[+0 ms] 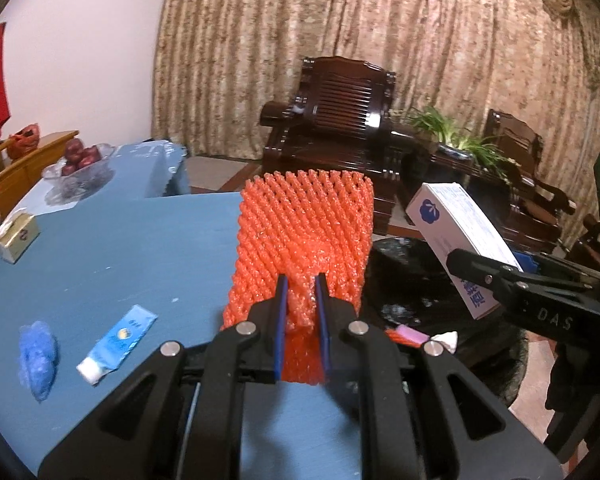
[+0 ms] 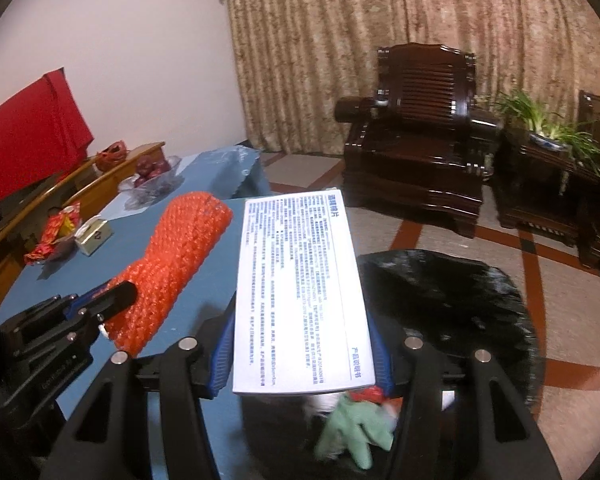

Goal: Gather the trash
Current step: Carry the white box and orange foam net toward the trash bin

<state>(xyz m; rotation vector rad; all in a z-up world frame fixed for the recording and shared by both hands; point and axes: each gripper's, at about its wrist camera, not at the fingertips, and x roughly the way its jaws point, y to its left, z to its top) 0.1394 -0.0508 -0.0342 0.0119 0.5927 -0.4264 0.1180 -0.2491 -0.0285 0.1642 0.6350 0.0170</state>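
**Both grippers loaded up, bin right there**

So the left gripper (image 1: 302,292) was clamped onto an orange foam fruit net (image 1: 304,236), its 2 blue-padded fingers (image 1: 281,320) squeezing the near end of it so the mesh bunched up between them. The net stuck out forward over the blue table (image 1: 112,256), near the table's right edge. From the right wrist view you could see the same net (image 2: 176,264) held just above the tabletop (image 2: 192,320).

The right gripper (image 2: 300,356) had a white box (image 2: 300,292) with blue printed text pinched between its fingers (image 2: 222,356), gripping it by the long sides. The box (image 1: 460,236) was tilted and sat over the black-lined trash bin (image 2: 452,304), which stood just beside the table's right edge. Inside the bin (image 1: 416,280) there was already some stuff, including a green crumpled piece (image 2: 356,432) and a white scrap (image 1: 446,339).

On the table near the left edge lay a blue-and-white tube (image 1: 118,344) and a crumpled blue wad (image 1: 38,356) beside it. Farther back sat a small tissue box (image 1: 17,236), and a glass bowl of red fruit (image 1: 80,162) was at the far end.
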